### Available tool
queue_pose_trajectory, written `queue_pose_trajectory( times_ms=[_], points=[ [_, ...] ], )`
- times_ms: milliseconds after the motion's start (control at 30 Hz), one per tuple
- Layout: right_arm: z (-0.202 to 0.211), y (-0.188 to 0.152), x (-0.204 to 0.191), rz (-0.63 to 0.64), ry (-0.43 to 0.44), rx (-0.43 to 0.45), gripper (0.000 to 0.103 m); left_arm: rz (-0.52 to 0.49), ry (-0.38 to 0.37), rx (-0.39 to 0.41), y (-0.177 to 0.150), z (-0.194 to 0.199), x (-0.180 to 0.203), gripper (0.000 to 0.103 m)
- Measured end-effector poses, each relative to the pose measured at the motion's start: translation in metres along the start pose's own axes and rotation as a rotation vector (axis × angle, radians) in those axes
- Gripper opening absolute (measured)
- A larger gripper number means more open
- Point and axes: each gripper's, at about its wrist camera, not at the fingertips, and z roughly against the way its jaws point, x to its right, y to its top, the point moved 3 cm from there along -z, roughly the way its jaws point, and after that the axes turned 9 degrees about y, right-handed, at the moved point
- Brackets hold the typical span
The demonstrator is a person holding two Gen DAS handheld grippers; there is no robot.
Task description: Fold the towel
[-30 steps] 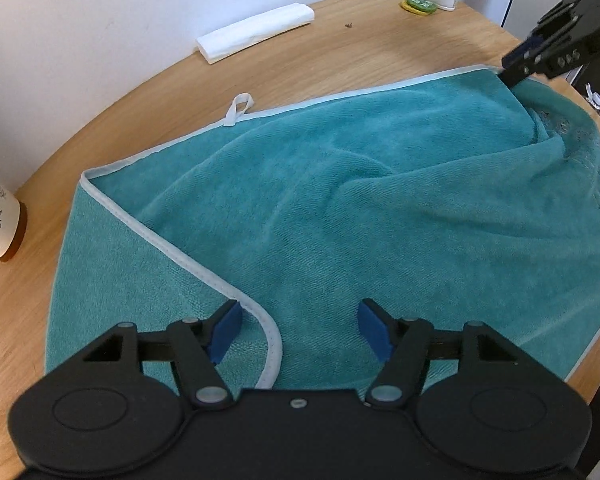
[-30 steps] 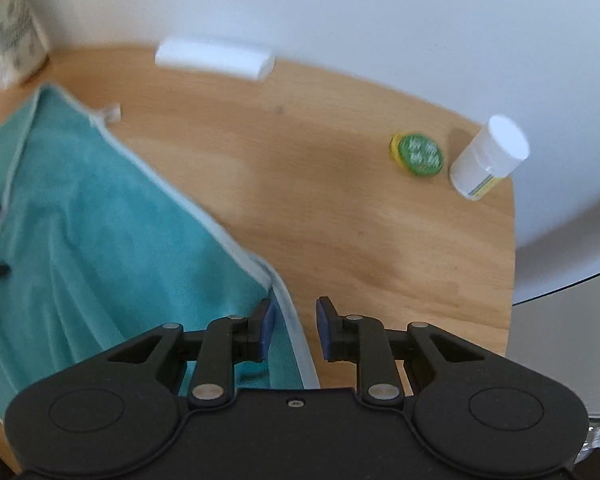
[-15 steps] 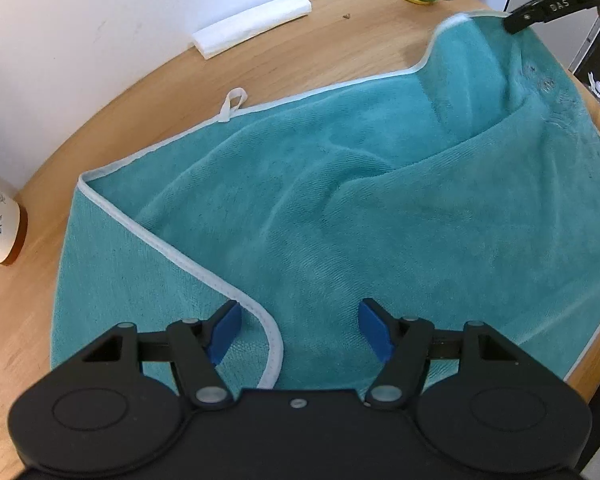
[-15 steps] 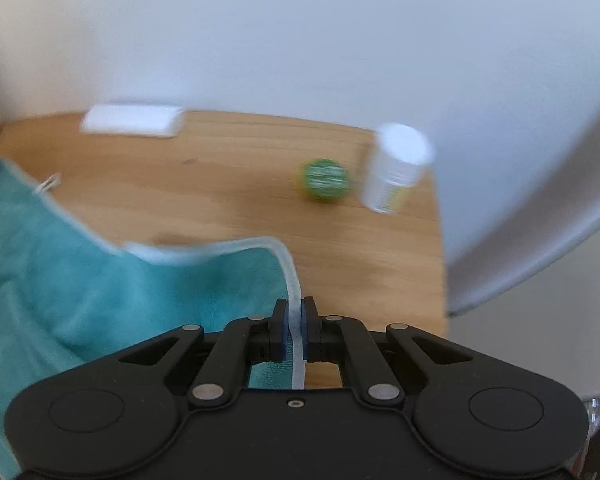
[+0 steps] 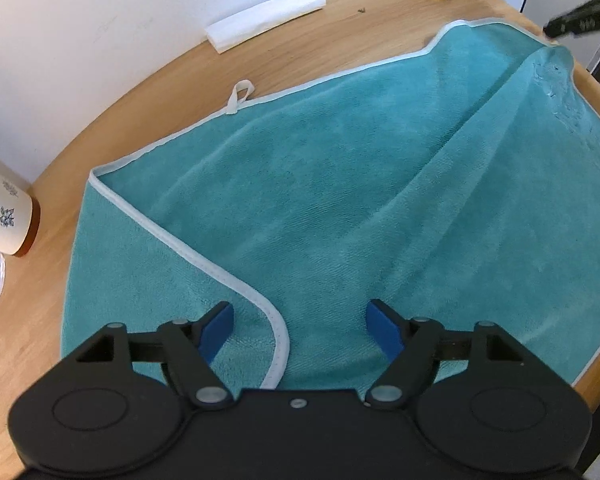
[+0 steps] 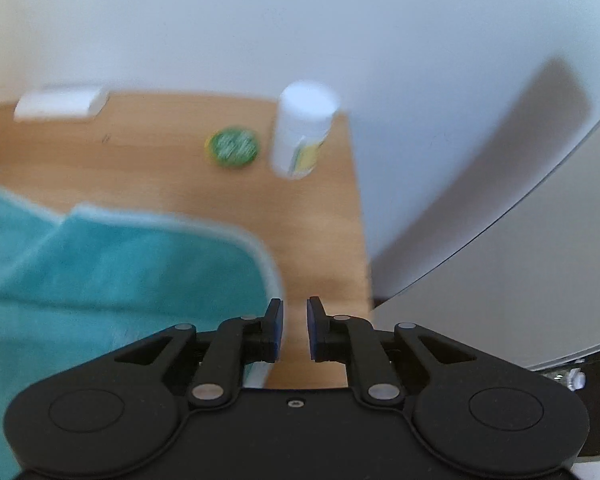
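**Both tongs off the teal towel, one corner flipped over**

Left tongs [image 5: 300,330] are spread wide, blue pads well apart, hovering low over the near edge of the towel and not pinching anything. Right tongs [image 6: 294,328] have a narrow gap between the pads with only bare wood showing through it, so they're not holding anything either; the towel's pale hem sits just to the left of them. That view is pretty motion-blurred, so fine detail there is mushy.

Going big to small: the round wooden surface [image 5: 148,80] sits against a white wall. Most of it is covered by the towel [image 5: 340,200], a teal terry cloth with a whitish-grey binding all around. It's lying mostly flat, but the near-left corner is folded over onto itself, so a hem line runs diagonally across the cloth down toward the left tongs. A long soft ridge runs from the far right corner down toward the near middle, and that far corner looks a bit rumpled. A small hanging loop [image 5: 240,96] sticks out from the far hem onto the wood.

Smaller stuff along the far side: a folded white cloth [image 5: 266,18], a white bottle [image 6: 302,132] with a yellowish label, and a green round lid-like thing [image 6: 233,146] just beside it. A floral-patterned container [image 5: 4,216] stands at the left.
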Motion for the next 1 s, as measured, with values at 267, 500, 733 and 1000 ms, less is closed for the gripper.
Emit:
queue_pose_trajectory(
  times_ms=[267,500,733,1000],
  points=[
    [-0.031,0.022,-0.061,0.104,0.243,-0.112,0.016,0.056,-0.016,-0.019,0.0,-0.004,-0.002,0.075],
    [-0.036,0.026,-0.099,0.187,0.254,-0.129,0.021,0.114,-0.008,0.055,-0.003,0.023,-0.016,0.074],
    [-0.047,0.029,-0.11,0.012,0.319,-0.163,0.051,0.104,-0.016,0.046,-0.025,0.018,-0.03,0.074],
    [-0.057,0.032,-0.119,0.029,0.236,-0.123,0.042,0.058,0.048,0.067,-0.039,0.005,-0.034,0.072]
  ],
)
